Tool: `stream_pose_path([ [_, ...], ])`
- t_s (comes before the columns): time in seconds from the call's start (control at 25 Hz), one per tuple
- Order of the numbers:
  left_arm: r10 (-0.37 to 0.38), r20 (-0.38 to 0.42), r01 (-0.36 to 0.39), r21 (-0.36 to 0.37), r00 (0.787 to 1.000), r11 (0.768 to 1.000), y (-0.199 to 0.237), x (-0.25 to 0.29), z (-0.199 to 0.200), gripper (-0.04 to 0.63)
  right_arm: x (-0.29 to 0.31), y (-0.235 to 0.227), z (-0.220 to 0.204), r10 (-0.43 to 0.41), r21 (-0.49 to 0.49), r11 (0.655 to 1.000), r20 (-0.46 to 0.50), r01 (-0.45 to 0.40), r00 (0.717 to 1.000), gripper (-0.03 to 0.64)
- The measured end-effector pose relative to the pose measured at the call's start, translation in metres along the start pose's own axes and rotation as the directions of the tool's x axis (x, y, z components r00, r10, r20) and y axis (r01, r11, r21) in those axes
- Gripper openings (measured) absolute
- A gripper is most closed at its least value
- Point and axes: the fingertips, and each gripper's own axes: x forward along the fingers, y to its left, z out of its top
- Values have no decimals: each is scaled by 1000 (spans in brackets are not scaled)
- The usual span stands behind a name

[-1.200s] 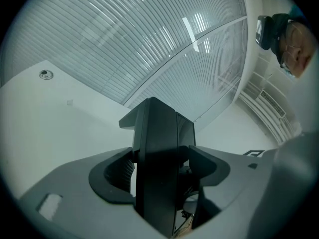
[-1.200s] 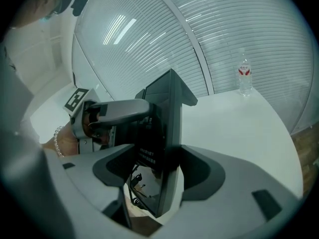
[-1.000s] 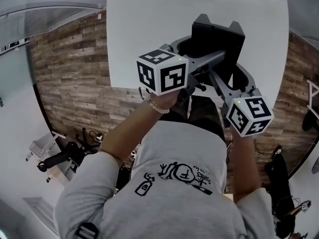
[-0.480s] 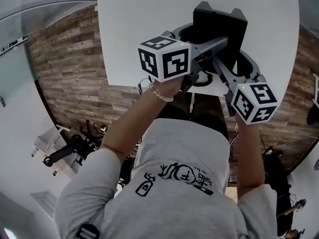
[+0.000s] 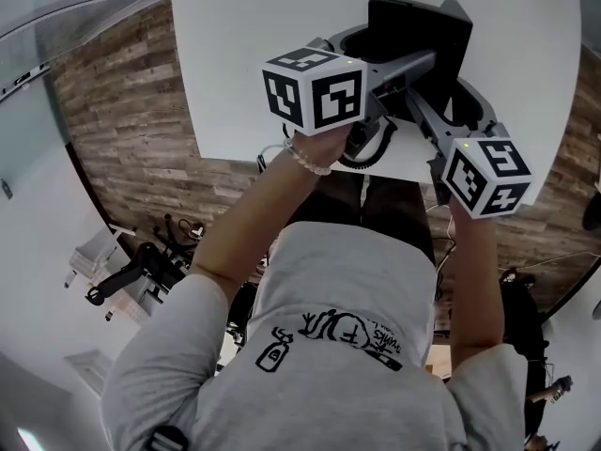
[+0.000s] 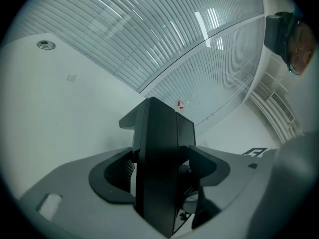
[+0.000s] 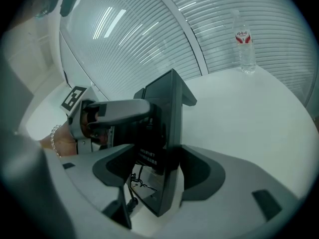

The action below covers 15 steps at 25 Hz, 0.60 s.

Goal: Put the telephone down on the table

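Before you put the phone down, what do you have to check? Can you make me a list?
1. Left gripper shut on the telephone: ok.
2. Right gripper shut on its other side: ok.
3. Bare white table around the telephone: ok.
4. Water bottle well away from the landing spot: ok, it stands far off.
5. Cord dangling under the telephone, safe from being squashed: cannot tell.
6. Telephone's bottom already touching the table: cannot tell.

A grey short-sleeved T-shirt (image 5: pixel 329 280) carries a black print (image 5: pixel 343 332), seemingly a cartoon with lettering. A pale bead bracelet (image 5: pixel 306 158) circles the left wrist. The left gripper (image 6: pixel 158 176) and right gripper (image 7: pixel 167 173) are grey, each with a white cube (image 5: pixel 315 87) bearing black square markers.
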Motion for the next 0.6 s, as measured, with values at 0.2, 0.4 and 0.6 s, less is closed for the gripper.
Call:
stream_pose_path([
  [0.2,16,-10,-16,9,1000,1000,8,6,-9,341,6,-7,-10,5,11,1000,-3,-5,1000,275],
  [0.4,27,-10,-27,16,1000,1000,7,5,-8,341,6,-6,-9,5,16,1000,-4,-5,1000,275],
  [0.6,42,-10,-42,15,999,999,9,4,-10,341,7,-5,-10,15,24,1000,3,-15,1000,275],
])
